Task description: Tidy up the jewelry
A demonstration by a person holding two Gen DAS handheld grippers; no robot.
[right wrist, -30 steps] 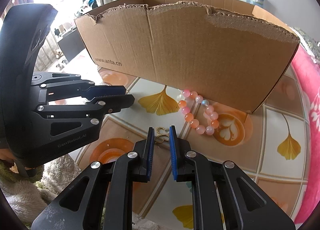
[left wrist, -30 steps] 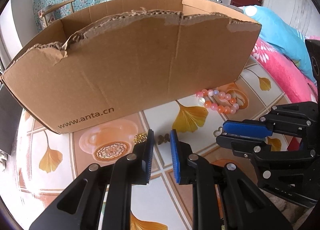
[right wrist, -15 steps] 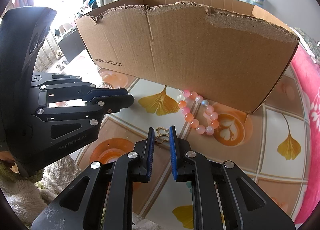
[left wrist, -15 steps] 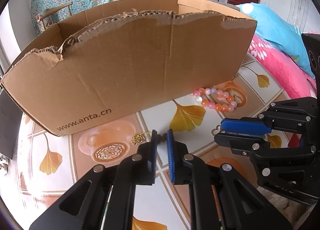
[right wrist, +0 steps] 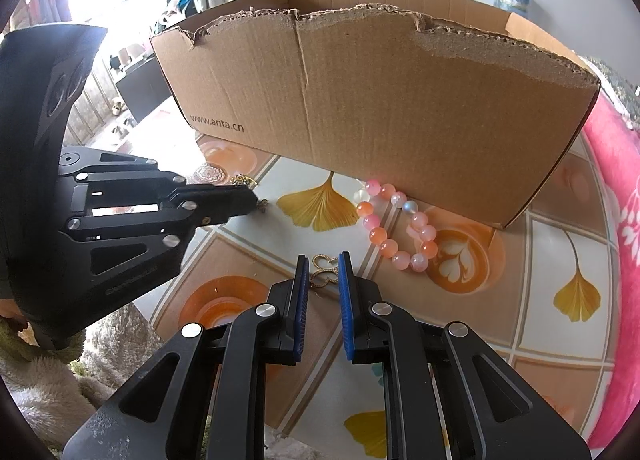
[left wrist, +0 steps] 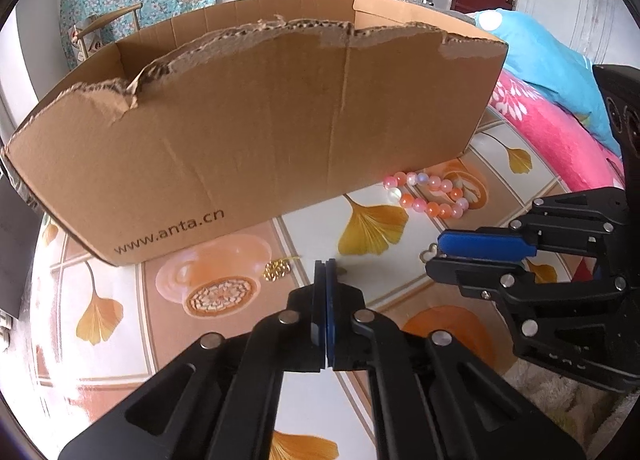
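My left gripper (left wrist: 325,266) is shut, its tips pinching a small dark trinket (left wrist: 341,270) on the table; the gripper (right wrist: 252,202) and trinket (right wrist: 263,203) show in the right wrist view too. A gold chain piece (left wrist: 277,269) lies just left of it. My right gripper (right wrist: 323,274) is open a little, its blue pads either side of a gold butterfly pendant (right wrist: 325,271), also seen in the left wrist view (left wrist: 429,253). A pink and orange bead bracelet (right wrist: 394,226) lies by the cardboard box (right wrist: 372,100).
The torn-rimmed cardboard box (left wrist: 256,132) stands close ahead on a table cover printed with ginkgo leaves (left wrist: 372,224). A pink blanket (right wrist: 616,220) lies at the right. A fluffy rug (right wrist: 52,376) edges the table at lower left.
My left gripper has closed from open to shut on the small trinket. The right gripper stays around the butterfly pendant without moving.
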